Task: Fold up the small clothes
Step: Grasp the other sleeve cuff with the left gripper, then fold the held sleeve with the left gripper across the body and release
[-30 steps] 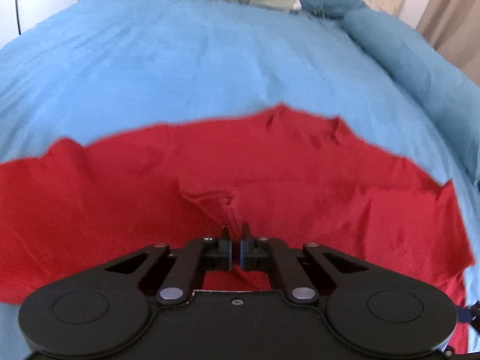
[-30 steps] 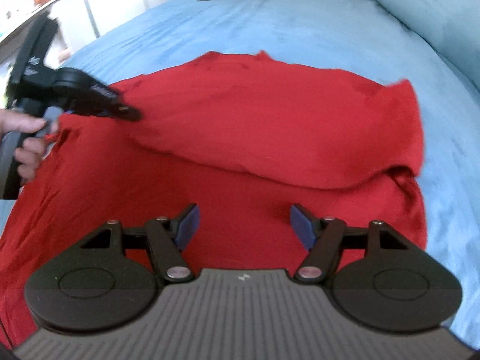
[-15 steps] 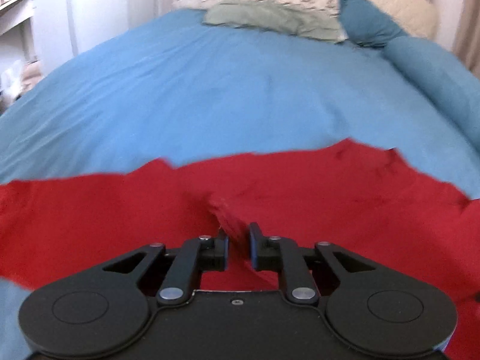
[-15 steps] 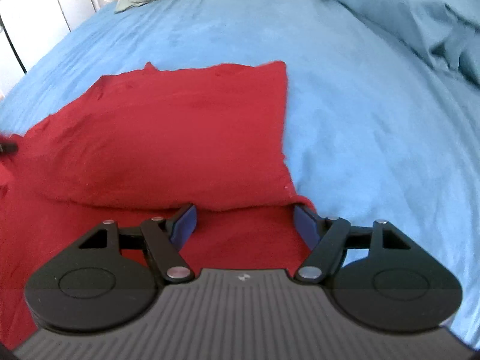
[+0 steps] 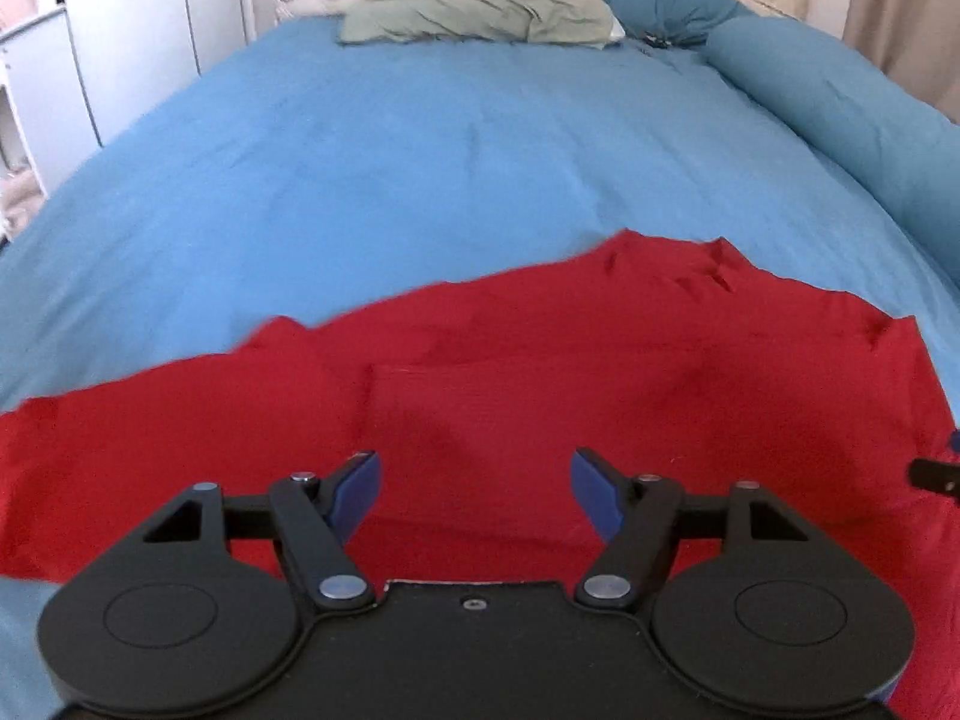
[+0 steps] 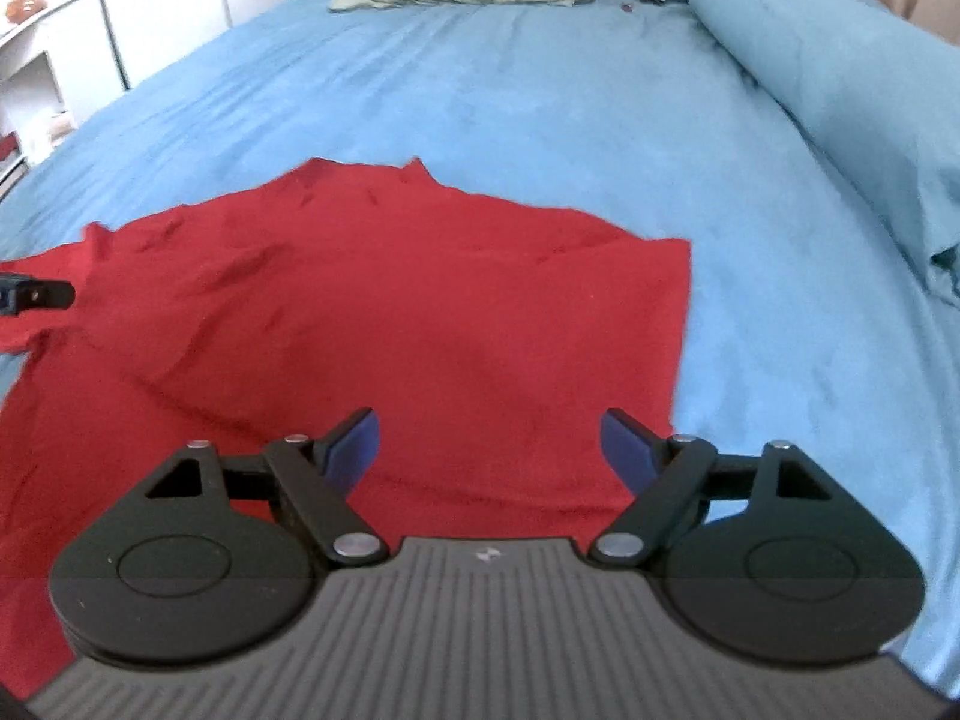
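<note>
2 grippers are over the red garment (image 5: pixel 540 372), and both have their jaws spread wide with nothing between them. My left gripper (image 5: pixel 474 489) was pinching a small ridge of the red cloth 1 second ago; 0.5 second ago the jaws were only a little apart, and now they are fully apart and the cloth lies flat under them. So I have let go of the fabric after carrying it over. My right gripper (image 6: pixel 489 447) was already spread wide in the earlier pictures and it holds nothing now.

The garment lies on the blue bedsheet (image 5: pixel 420 168), at the near part of the bed, from 6 o'clock up to the middle of each view. In the right wrist view I see a straight edge at 3 o'clock of the cloth and a layer lying on top of another layer, so I judge that 1 fold is made. The tip of the other gripper shows at 9 o'clock in that view, just beside the cloth edge.

At 12 o'clock, well apart from the garment, is a green pillow (image 5: pixel 480 18), and at 2 o'clock a rolled blue duvet (image 6: pixel 840 90).

I judge the next step is a new grasp for the second fold; the far edge looks a little wrinkled, which may make the fold uneven.
</note>
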